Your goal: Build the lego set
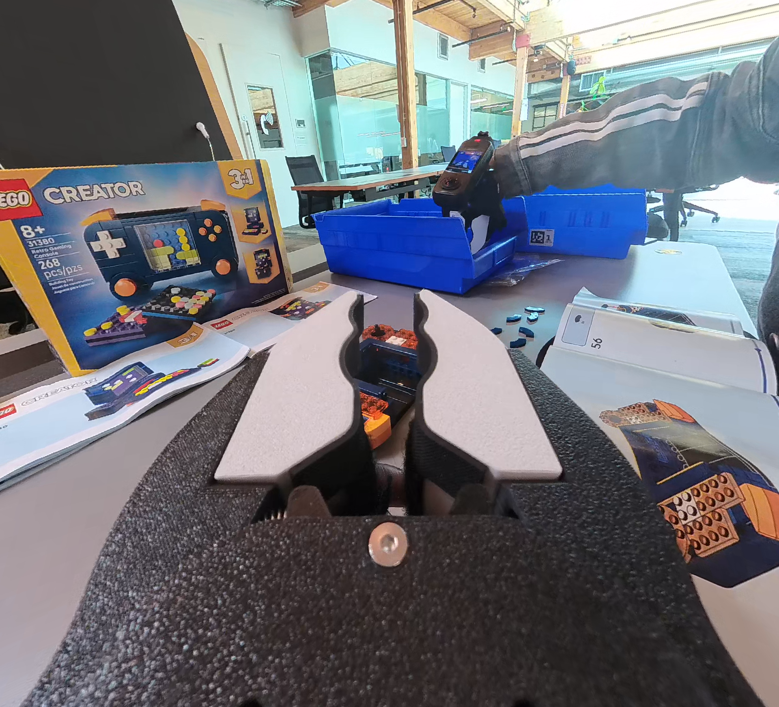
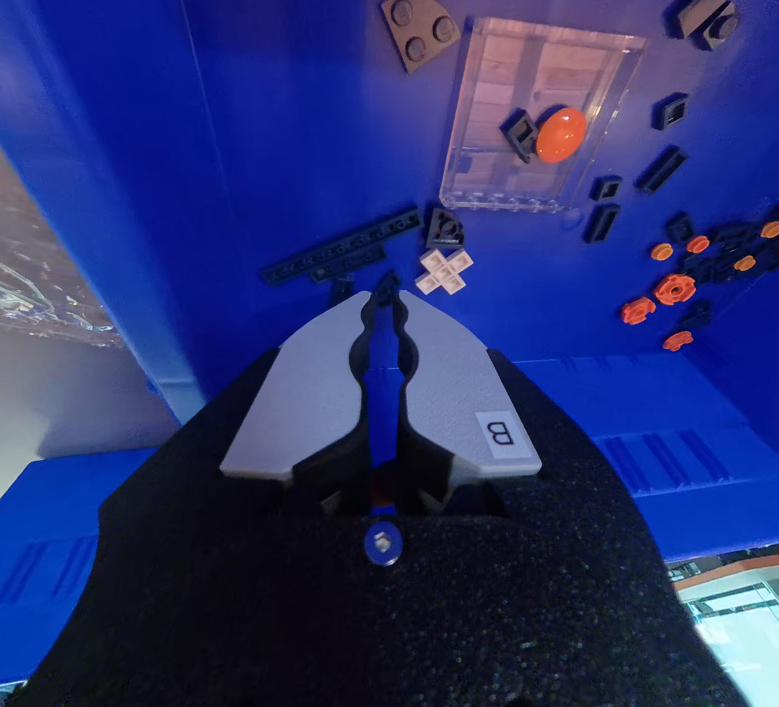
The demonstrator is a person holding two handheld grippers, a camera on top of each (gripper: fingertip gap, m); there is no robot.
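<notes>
My left gripper (image 1: 388,301) is shut on a partly built dark blue and orange lego model (image 1: 390,370) that rests low over the grey table (image 1: 421,299). My right gripper (image 2: 385,294) is down inside a blue bin (image 2: 253,96), shut on a small dark piece (image 2: 387,288) at its fingertips. On the bin floor lie a long dark plate (image 2: 341,252), a white cross piece (image 2: 446,271), a clear panel (image 2: 506,67) with an orange dome (image 2: 560,134) on it, a tan quarter-round plate (image 2: 417,29) and several orange round pieces (image 2: 674,290). The left wrist view shows the same bin (image 1: 400,248).
The set's box (image 1: 143,248) stands at the left, with booklets (image 1: 126,391) flat before it. An open instruction book (image 1: 674,433) lies at the right. A second blue bin (image 1: 586,223) sits behind. Several loose dark blue pieces (image 1: 522,324) lie on the table. A person's sleeve (image 1: 632,138) reaches over. The grippers' ends are close to 45 cm from one another. The tan quarter-round plate (image 2: 417,29) sits 9 cm or so from the ends of my right fingers.
</notes>
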